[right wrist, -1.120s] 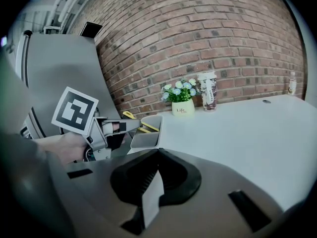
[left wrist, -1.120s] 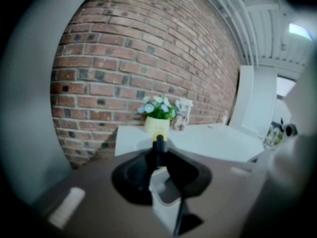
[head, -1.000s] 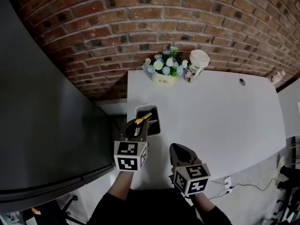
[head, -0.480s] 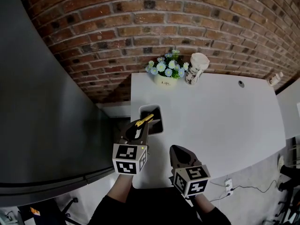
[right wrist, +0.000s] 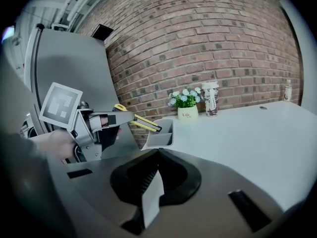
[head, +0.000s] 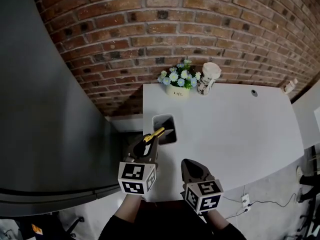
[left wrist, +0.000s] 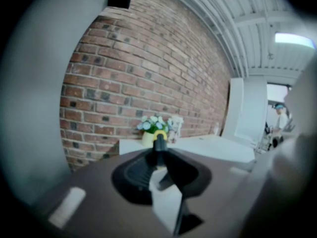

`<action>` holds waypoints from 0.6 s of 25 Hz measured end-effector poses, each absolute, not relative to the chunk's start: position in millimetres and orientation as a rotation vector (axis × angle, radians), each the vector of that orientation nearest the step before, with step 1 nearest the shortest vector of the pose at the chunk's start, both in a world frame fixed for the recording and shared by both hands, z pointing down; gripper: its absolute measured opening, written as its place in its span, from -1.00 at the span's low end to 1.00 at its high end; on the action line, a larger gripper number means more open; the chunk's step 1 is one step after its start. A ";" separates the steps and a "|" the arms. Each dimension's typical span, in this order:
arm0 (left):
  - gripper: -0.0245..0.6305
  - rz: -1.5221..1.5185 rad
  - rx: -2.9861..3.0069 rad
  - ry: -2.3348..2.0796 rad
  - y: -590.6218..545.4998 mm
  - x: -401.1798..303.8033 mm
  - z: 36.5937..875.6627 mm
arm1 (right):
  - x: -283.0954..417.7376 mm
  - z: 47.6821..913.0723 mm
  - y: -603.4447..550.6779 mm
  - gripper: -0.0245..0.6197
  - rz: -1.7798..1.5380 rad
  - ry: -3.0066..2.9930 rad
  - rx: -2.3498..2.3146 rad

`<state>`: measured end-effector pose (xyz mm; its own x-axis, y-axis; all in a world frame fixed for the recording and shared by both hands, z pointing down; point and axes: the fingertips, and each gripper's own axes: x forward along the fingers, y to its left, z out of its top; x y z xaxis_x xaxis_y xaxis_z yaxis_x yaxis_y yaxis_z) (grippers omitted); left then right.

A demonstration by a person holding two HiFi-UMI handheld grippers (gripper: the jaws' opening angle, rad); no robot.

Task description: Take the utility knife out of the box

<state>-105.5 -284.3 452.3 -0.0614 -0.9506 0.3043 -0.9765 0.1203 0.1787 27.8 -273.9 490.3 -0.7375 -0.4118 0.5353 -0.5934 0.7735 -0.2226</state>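
1. The left tool (head: 151, 140) is pinching the yellow-and-black utility knife (head: 154, 133) by its rear part, jaws clamped on the handle from both sides.
2. The knife is sitting out of the box (head: 164, 116), held in the air at a slant, and its front end is pointing towards the box's near rim and hanging close to it.
3. In the left gripper view the knife's dark body is running straight out between the jaws, with its yellow end lining up against the flowerpot (head: 178, 81) far behind.
4. The box is standing open-topped at the left edge of the white desk (head: 235, 124), its inside looking dark from above.
5. The right tool (head: 189, 163) is hovering over the desk's near edge, well apart from the box, its jaws pressed together and nothing between them.
6. At the back of the desk, the flowerpot and a paper cup (head: 209, 76) are standing side by side against the brick wall (head: 200, 29).
7. Both marker cubes are facing up towards the head camera, sleeves showing just below them.
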 end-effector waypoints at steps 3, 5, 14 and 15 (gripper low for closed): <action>-0.70 0.092 1.888 -2.070 -271.7 -107.0 444.0 | 26.9 488.5 -267.0 -0.90 0.524 -2.505 0.765; -0.70 0.082 1.893 -2.077 -263.2 -108.7 437.9 | 25.9 485.4 -263.5 -0.90 0.519 -2.507 0.773; -0.70 0.088 1.916 -2.094 -225.5 -121.9 427.9 | 15.0 474.8 -239.6 -0.90 0.487 -2.526 0.804; -0.70 0.087 1.912 -2.098 -220.9 -125.1 427.3 | 13.2 474.0 -236.5 -0.90 0.485 -2.526 0.805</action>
